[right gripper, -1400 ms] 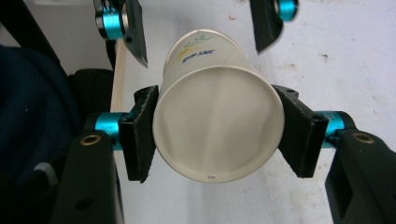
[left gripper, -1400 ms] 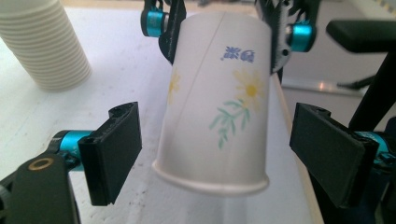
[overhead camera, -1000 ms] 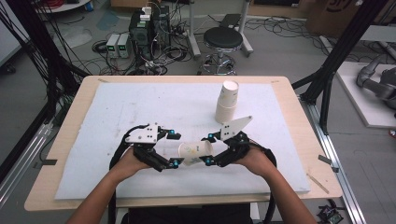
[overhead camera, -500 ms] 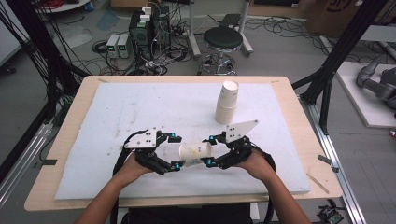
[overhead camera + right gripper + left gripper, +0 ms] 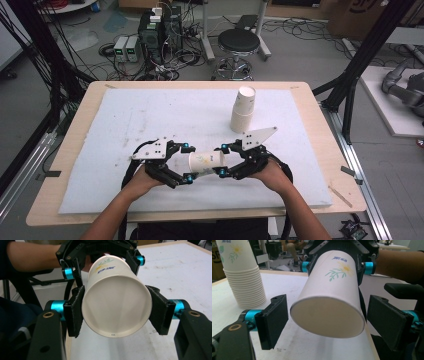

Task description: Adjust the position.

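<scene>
Paper cup (image 5: 206, 161) printed with a small flower lies on its side, held off the white mat (image 5: 125, 120) between the two facing tongs. The right gripper (image 5: 116, 312) clamps it, both pads pressed against its wall near the base end. The left gripper (image 5: 329, 321) has its jaws spread wide around the cup's other end, with a gap on each side. A tall stack of matching cups (image 5: 243, 109) stands on the mat beyond the right gripper, well apart from both.
</scene>
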